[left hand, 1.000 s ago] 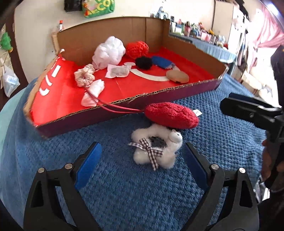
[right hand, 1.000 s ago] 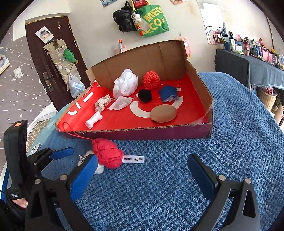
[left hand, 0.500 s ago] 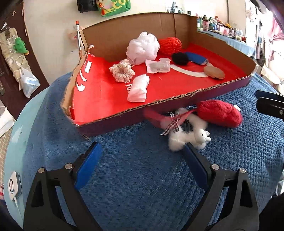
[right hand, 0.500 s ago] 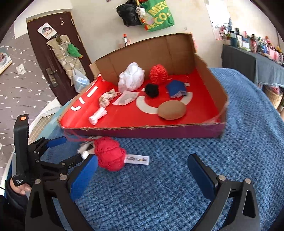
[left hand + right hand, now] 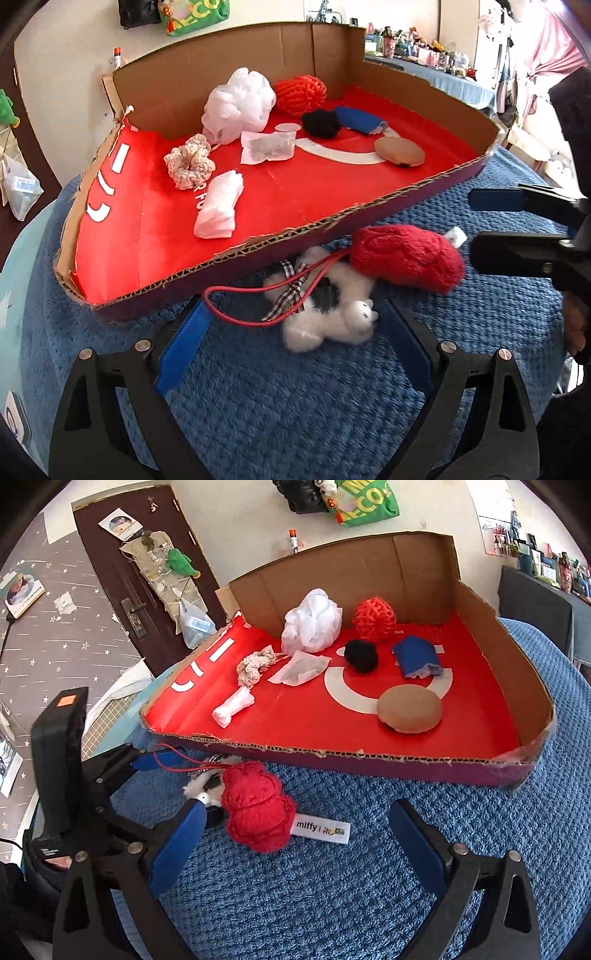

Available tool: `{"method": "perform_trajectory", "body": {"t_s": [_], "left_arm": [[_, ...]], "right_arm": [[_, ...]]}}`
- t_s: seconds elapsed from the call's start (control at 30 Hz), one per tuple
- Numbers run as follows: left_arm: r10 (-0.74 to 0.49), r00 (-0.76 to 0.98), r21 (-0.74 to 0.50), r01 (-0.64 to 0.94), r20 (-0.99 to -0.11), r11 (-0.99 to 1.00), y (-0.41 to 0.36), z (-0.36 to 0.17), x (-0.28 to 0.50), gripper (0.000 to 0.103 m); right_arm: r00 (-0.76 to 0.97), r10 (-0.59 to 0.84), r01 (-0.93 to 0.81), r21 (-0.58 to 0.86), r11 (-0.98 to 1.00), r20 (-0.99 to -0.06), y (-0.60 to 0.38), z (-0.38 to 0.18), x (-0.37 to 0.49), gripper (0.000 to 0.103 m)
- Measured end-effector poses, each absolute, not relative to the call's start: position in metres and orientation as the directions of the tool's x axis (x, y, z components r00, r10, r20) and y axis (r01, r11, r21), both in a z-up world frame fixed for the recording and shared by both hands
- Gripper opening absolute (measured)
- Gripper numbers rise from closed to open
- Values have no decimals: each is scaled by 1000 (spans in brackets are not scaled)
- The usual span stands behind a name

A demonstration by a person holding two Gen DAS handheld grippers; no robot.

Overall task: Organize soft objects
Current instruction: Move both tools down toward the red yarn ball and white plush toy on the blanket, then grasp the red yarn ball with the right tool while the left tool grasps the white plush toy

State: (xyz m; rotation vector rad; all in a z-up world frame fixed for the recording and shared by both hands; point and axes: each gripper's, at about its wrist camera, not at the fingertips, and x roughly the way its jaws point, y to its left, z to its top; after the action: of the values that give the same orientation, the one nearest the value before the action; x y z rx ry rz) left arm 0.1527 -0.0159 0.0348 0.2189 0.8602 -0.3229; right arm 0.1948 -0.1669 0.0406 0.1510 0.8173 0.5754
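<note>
A shallow cardboard tray (image 5: 258,251) with a red floor sat on the blue knitted cover (image 5: 295,406) of the desk. Inside it lay 8 soft things: a white mesh puff (image 5: 238,105), a red woven ball (image 5: 301,94), a black pompom (image 5: 320,123), a blue folded cloth (image 5: 360,119), a tan round pad (image 5: 399,151), a clear sachet (image 5: 267,148), a cream crocheted scrunchie (image 5: 189,166) and a white folded cloth (image 5: 219,206), its long axis running from the front wall toward the back.

Outside, just below the tray's front wall, a red knitted plush (image 5: 256,808) lay beside a white fluffy toy (image 5: 328,306) with a checked ribbon, its red cord (image 5: 240,306) looping across the toy. A white tag (image 5: 321,829) on the plush read "miffy"; the plush's long axis ran along the front wall.

The left tongs (image 5: 295,350) stood wide open, straddling the white toy without pressing it. The right tongs (image 5: 295,838) also stood open, empty, with the red plush just inside the left finger.
</note>
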Motion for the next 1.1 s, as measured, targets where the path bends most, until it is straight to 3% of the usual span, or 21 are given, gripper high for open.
{"method": "perform_trajectory", "body": {"t_s": [0.37,0.57,0.77,0.8,0.93,1.1], "left_arm": [[-167,610,76,352,-774,933,18,36,142,94],[-187,625,88,383,-758,920,8,40,150,90],[-274,568,22,458,-776,889,-4,31,157,50],[-287,568,12,464,-772,886,-5,32,157,49],[-310,570,-3,475,-761,880,-5,34,154,45],[-345,592,-38,468,-728,883,2,48,141,44]], "right_arm": [[501,553,-484,315,817,-665,-155,36,195,102],[499,519,-549,211,809,-694,-139,40,190,93],[485,479,-602,118,790,-732,-117,33,191,62],[478,483,-609,120,784,-733,-115,32,191,46],[496,483,-622,93,777,-722,-112,36,184,44],[529,553,-608,166,776,-644,-132,62,166,44]]}}
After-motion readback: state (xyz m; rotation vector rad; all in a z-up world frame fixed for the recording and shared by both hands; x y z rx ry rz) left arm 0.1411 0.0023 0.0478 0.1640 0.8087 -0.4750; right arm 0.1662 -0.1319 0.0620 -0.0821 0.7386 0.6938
